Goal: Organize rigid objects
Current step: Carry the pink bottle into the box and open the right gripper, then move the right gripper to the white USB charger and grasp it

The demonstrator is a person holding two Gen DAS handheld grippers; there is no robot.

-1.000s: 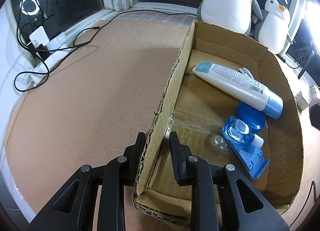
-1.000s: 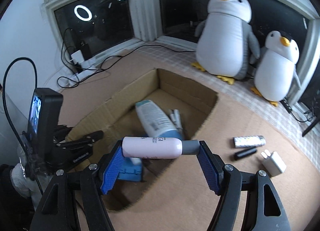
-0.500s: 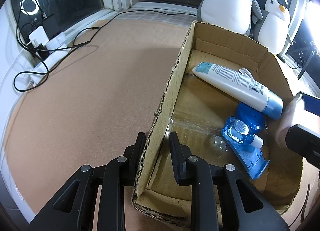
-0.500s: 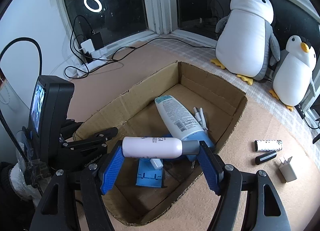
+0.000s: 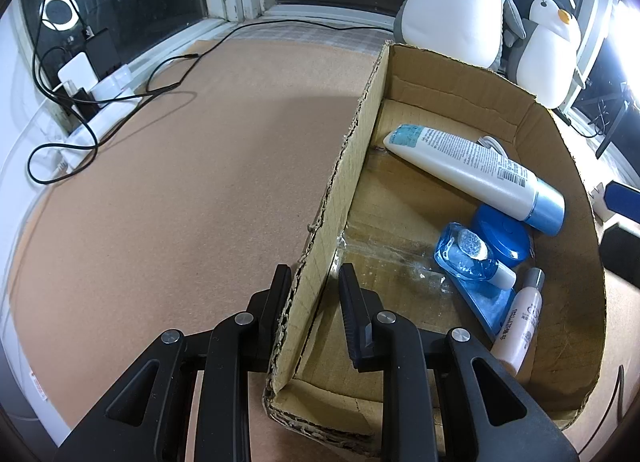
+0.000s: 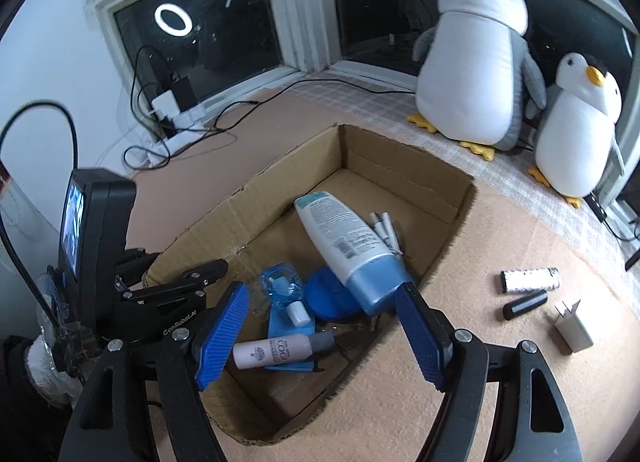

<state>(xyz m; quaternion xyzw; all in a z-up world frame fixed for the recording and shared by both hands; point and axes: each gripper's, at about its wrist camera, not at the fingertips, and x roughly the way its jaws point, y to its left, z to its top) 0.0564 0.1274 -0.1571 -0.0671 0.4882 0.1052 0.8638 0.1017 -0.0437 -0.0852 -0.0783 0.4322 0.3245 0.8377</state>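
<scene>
Left gripper point(image 5: 310, 282): black plastic, ribbed fingers, silver screw heads on angular triangular-cutout arms. White "GenRobot.AI" lettering; a small lit screen point(image 6: 72, 230) on its black housing; black cable looping off. Right gripper point(image 6: 322, 326): black frame, blue textured pads point(image 6: 222, 328), silver screws.

Left claw point(image 5: 314, 288) clamps cardboard box point(image 5: 348, 166) wall.

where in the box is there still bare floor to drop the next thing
Bare patches of the box: the far end beyond the big white bottle, and the near corner in front of the small pink bottle. The middle is crowded, with the blue round case and clear blue bottle.
</scene>
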